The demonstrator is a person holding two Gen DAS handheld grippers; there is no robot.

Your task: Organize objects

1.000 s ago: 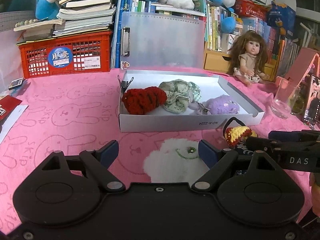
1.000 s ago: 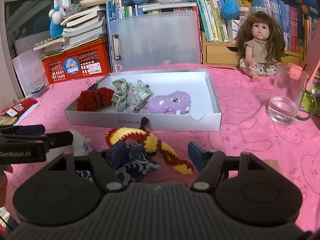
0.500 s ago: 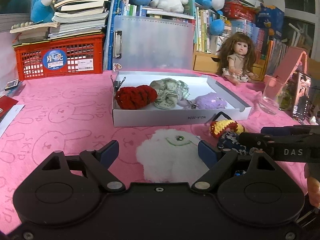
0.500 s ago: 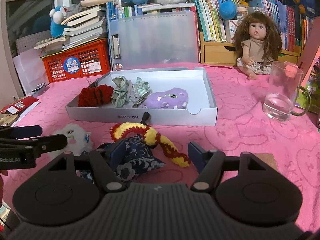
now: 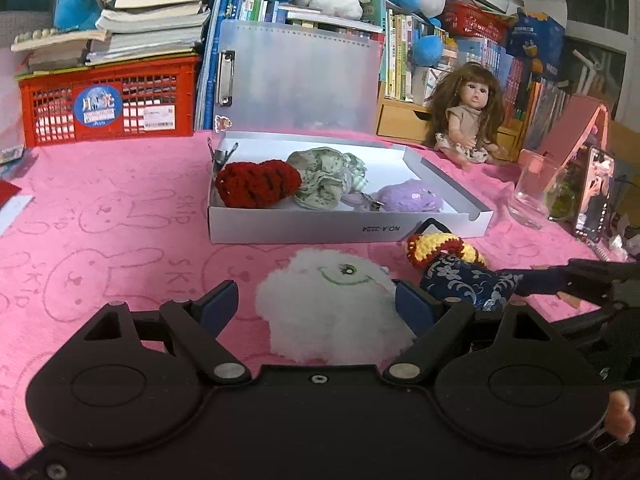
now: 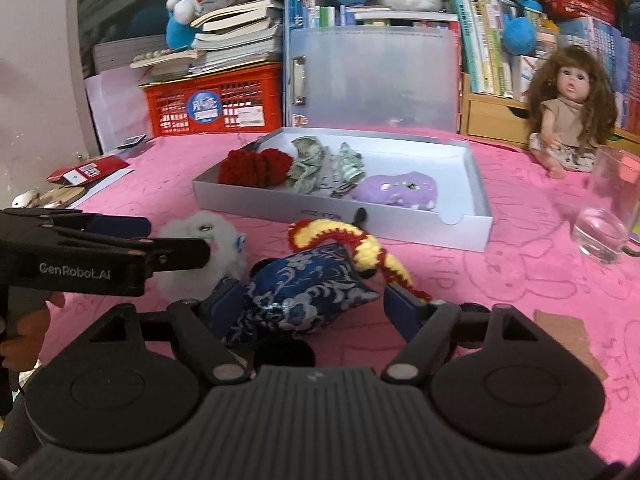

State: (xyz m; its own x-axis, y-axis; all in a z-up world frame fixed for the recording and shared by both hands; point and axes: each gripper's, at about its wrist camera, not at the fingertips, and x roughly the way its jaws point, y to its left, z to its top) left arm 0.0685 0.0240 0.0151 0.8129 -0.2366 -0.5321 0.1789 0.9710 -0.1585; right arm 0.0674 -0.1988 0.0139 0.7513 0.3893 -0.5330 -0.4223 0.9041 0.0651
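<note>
A white fluffy toy lies on the pink cloth between the open fingers of my left gripper; it also shows in the right wrist view. A blue patterned pouch lies between the open fingers of my right gripper, with a yellow-red crochet piece across its top. In the left wrist view the pouch and crochet piece lie right of the white toy. The white box behind holds a red crochet item, a green scrunchie and a purple plush.
A glass cup stands at the right, a doll behind it. A red crate, books, a clear folder and plush toys line the back. Red cards lie at the left edge. A phone leans far right.
Both grippers have moved forward and down: the white toy now sits between the left fingers and the blue pouch between the right fingers. Both stay open.
</note>
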